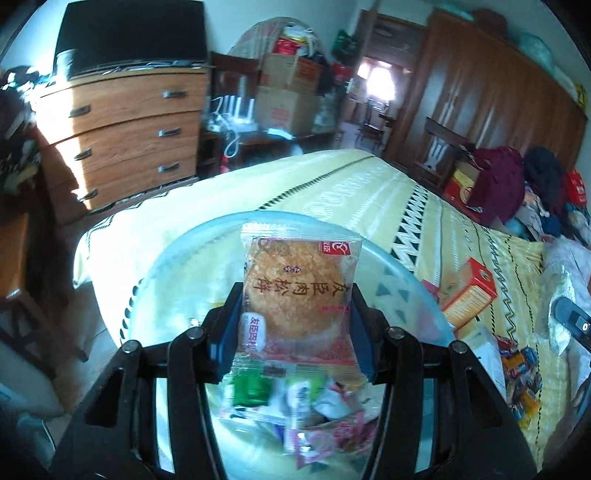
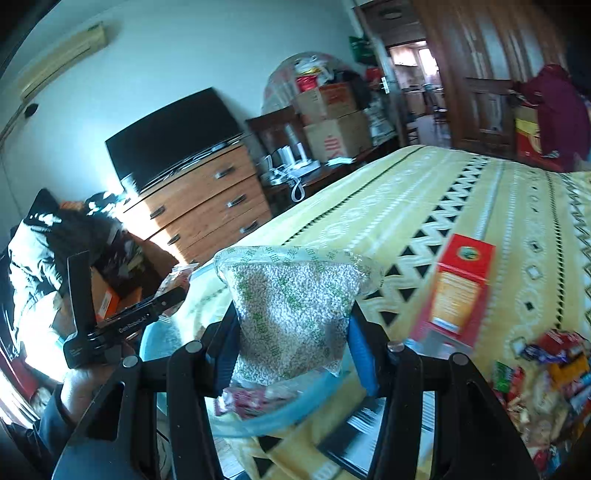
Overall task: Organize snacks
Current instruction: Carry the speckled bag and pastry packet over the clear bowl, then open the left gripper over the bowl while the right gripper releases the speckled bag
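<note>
My left gripper (image 1: 295, 314) is shut on a clear packet holding a round golden pastry (image 1: 295, 291), held upright above a pale translucent bin (image 1: 177, 280) with several wrapped snacks (image 1: 295, 406) in it. My right gripper (image 2: 293, 332) is shut on a clear bag of small white grains (image 2: 291, 314) with green print, held over the rim of the translucent bin (image 2: 280, 413). At the left of the right wrist view, a hand holds the left gripper (image 2: 122, 325), its jaws hidden.
A yellow patterned bedspread (image 2: 443, 192) covers the bed. A red and orange box (image 2: 458, 291) stands on it, beside a pile of loose wrapped sweets (image 2: 546, 380). A wooden chest of drawers (image 1: 125, 136) with a black TV (image 1: 129, 33) stands beyond the bed's edge.
</note>
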The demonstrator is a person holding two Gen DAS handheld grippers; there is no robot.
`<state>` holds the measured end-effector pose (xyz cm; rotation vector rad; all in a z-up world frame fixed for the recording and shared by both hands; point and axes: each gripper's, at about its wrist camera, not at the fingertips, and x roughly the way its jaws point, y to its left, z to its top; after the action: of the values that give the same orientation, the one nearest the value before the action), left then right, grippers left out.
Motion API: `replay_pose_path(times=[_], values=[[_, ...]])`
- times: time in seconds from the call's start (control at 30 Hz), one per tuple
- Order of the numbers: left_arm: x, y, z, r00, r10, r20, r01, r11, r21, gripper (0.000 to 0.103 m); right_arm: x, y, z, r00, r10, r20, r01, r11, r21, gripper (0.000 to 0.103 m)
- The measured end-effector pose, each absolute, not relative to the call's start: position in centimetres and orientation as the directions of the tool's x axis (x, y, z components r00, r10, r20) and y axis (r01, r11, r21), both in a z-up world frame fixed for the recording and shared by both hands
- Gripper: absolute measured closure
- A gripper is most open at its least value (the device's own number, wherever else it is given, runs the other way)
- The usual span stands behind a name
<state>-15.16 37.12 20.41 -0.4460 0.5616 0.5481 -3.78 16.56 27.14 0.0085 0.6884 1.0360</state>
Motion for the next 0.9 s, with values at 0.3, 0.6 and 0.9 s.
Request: replay_pose_path(times=[0.3, 0.6, 0.9], values=[[-15.9, 40.3, 19.2, 0.675, 0.363, -0.642, -0.629, 0.739, -0.244, 0.05, -4.3, 26.4, 25.5, 0.224, 0.767, -0.601, -0.834, 0.47, 0.289, 0.046], [-16.7, 41.9, 18.1, 0.657, 0.35, -0.667, -0.633, 0.736, -0.238, 0.05, -3.7, 28.7, 23.6, 0.198, 0.739, -0.644, -0.84, 0.466, 0.278, 0.046], [-16.7, 42.0, 18.4, 0.654, 0.346, -0.673, -0.631, 0.74, -0.233, 0.05, -3.3, 29.0, 23.0, 0.195, 0.728, -0.658, -0.839, 0.471, 0.273, 0.046]])
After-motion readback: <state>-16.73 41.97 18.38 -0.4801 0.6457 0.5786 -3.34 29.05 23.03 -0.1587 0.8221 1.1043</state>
